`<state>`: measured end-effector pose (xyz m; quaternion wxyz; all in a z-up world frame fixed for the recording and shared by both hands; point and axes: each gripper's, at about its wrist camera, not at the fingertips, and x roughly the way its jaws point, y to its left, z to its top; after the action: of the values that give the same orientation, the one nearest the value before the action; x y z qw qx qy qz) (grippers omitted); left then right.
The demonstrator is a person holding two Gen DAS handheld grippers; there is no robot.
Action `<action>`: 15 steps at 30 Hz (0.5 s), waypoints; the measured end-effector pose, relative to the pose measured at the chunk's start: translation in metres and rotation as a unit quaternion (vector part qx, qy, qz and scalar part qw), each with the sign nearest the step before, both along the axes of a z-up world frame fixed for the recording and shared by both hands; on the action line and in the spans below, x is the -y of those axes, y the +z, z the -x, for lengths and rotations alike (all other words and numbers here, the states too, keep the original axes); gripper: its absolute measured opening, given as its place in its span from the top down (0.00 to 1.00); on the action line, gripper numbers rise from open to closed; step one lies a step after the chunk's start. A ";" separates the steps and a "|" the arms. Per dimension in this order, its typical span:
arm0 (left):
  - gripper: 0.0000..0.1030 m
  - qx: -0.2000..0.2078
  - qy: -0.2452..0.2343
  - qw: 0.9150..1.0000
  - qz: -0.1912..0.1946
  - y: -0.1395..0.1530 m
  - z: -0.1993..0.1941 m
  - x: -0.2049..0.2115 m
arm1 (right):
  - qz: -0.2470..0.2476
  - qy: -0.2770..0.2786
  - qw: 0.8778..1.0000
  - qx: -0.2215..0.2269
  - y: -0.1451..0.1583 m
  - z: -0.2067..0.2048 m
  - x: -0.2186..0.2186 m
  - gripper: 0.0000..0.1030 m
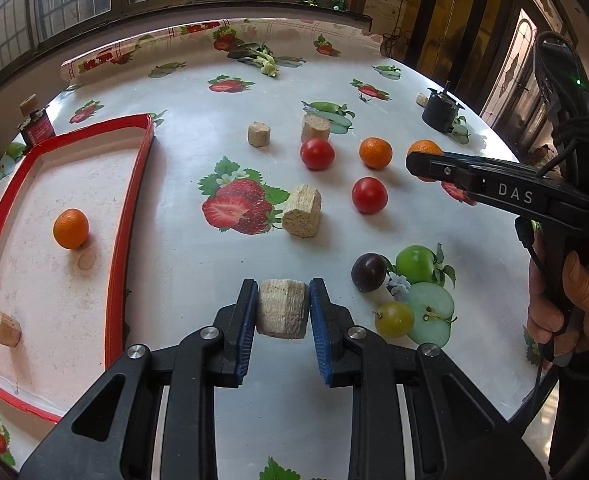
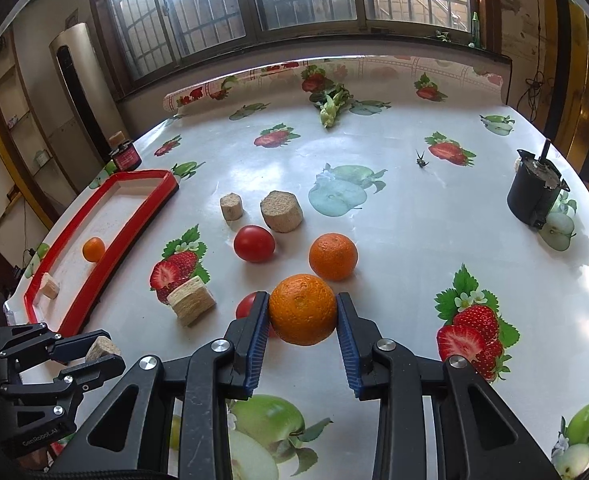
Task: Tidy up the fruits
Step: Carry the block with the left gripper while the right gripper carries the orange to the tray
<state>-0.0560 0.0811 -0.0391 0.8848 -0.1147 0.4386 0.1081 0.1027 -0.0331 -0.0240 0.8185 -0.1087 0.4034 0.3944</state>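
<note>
My left gripper (image 1: 282, 312) is shut on a tan wood block (image 1: 281, 307), just right of the red-rimmed tray (image 1: 134, 184). The tray holds an orange (image 1: 71, 228) and a small wood block (image 1: 3, 326). My right gripper (image 2: 302, 316) is shut on an orange (image 2: 302, 309); it also shows in the left wrist view (image 1: 424, 160). On the table lie another orange (image 1: 375, 153), two red tomatoes (image 1: 317, 154) (image 1: 369, 195), a dark plum (image 1: 369, 272) and a green grape (image 1: 394, 319).
Three more wood blocks (image 1: 301, 216) (image 1: 259, 133) (image 1: 315, 128) lie mid-table. A black motor (image 1: 440, 110) stands at the far right, a leafy stalk (image 1: 260, 58) at the back, a red box (image 1: 36, 126) behind the tray. The fruit-print cloth covers the table (image 1: 198, 280).
</note>
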 end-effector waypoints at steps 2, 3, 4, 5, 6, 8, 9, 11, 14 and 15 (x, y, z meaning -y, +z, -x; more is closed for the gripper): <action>0.78 0.005 0.006 1.000 0.001 0.003 0.004 -0.004 | -0.011 0.003 1.000 -0.002 0.006 0.004 0.000 0.67; 0.78 0.007 0.009 1.000 0.001 0.004 0.006 -0.006 | -0.014 0.004 1.000 -0.002 0.008 0.006 0.000 0.67; 0.78 0.009 0.012 1.000 0.002 0.006 0.008 -0.008 | -0.017 0.007 1.000 0.000 0.011 0.009 -0.001 0.67; 0.78 0.011 0.016 1.000 0.001 0.007 0.010 -0.009 | -0.020 0.010 1.000 0.001 0.013 0.012 -0.003 0.67; 0.78 0.013 0.019 1.000 0.001 0.009 0.012 -0.011 | -0.022 0.014 1.000 0.001 0.015 0.016 -0.004 0.67; 0.78 0.018 0.024 1.000 0.000 0.013 0.017 -0.015 | -0.024 0.022 0.999 0.004 0.017 0.022 -0.009 0.67; 0.78 0.021 0.027 0.999 -0.002 0.016 0.020 -0.016 | -0.026 0.025 0.999 0.004 0.019 0.024 -0.010 0.67; 0.78 0.028 0.033 0.999 -0.002 0.020 0.025 -0.020 | -0.030 0.031 0.999 0.005 0.021 0.029 -0.014 0.67; 0.78 0.037 0.042 0.998 -0.003 0.026 0.032 -0.026 | -0.034 0.039 0.999 0.008 0.024 0.036 -0.020 0.67; 0.77 0.040 0.045 0.998 -0.003 0.028 0.035 -0.027 | -0.036 0.041 0.998 0.009 0.025 0.038 -0.022 0.67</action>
<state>-0.0908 0.1085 -0.0114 0.8961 -0.1360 0.3972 0.1440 0.0649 -0.0116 0.0012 0.8084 -0.0992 0.3771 0.4409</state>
